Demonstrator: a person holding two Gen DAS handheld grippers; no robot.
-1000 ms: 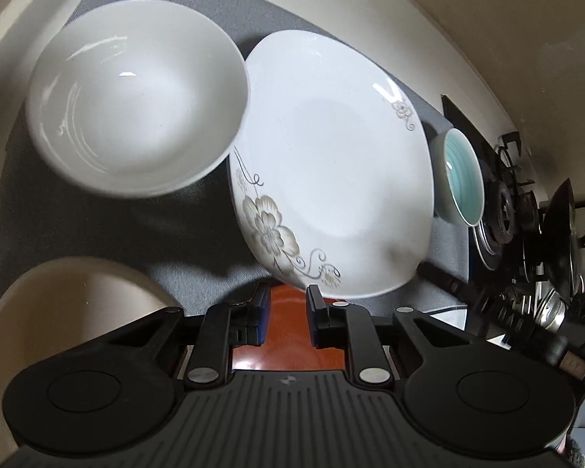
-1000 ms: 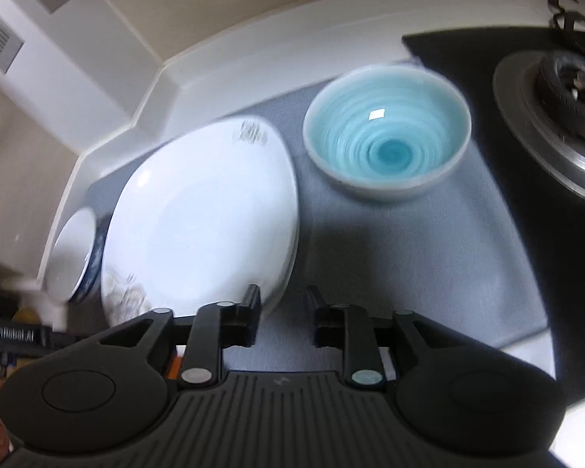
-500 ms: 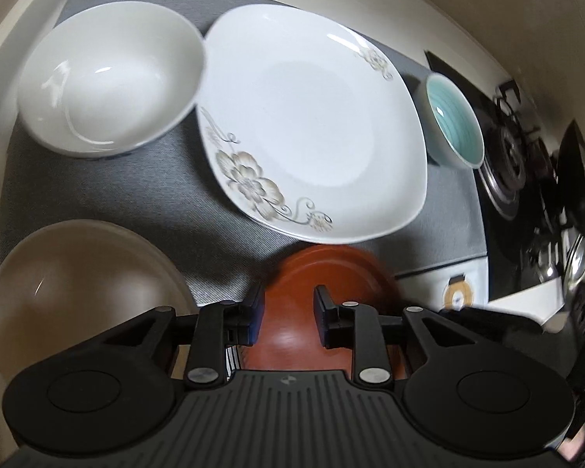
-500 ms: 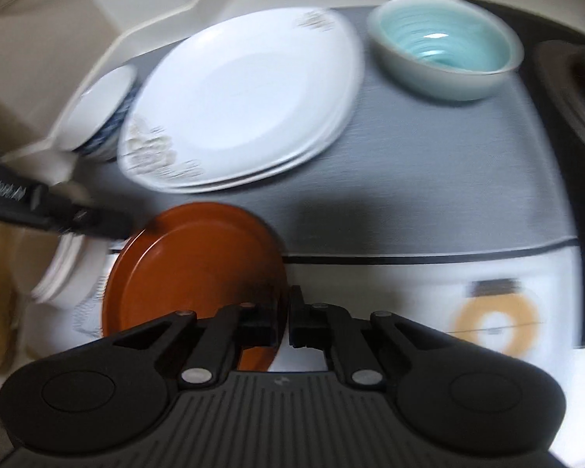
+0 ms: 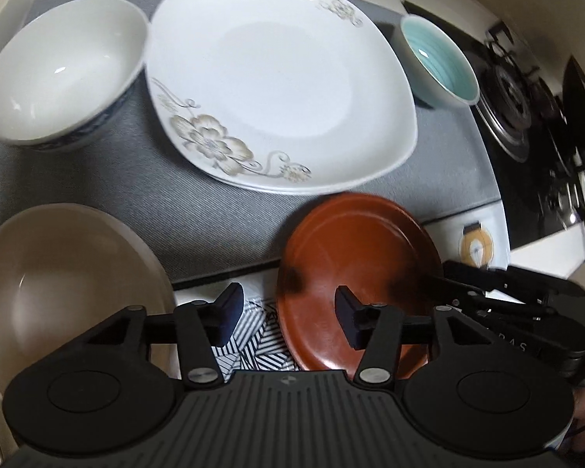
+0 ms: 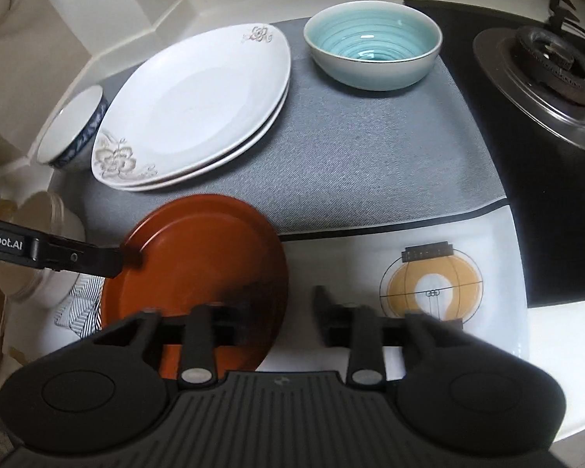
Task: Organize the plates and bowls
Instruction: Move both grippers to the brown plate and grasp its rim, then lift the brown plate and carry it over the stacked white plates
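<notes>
A small red-brown plate (image 5: 355,257) lies at the front edge of the grey mat (image 5: 199,218), also in the right wrist view (image 6: 206,253). My left gripper (image 5: 286,312) is open, its right finger over the plate's left rim. My right gripper (image 6: 279,308) is open, its left finger over the plate's right part. Behind stand two stacked white floral plates (image 5: 277,85) (image 6: 195,109), a white bowl with a blue band (image 5: 62,74) (image 6: 74,132) and a teal bowl (image 5: 440,62) (image 6: 374,46).
A beige bowl (image 5: 66,284) sits at the front left. A gas hob (image 6: 546,70) lies to the right of the mat. A striped cloth (image 5: 253,343) lies under the red plate's left side. A white mat with a bulb print (image 6: 429,280) is at the front right.
Both grippers have opened wide and drawn back; the right one was shut on the red plate's rim half a second ago. The plate now lies free at the mat's front edge.
</notes>
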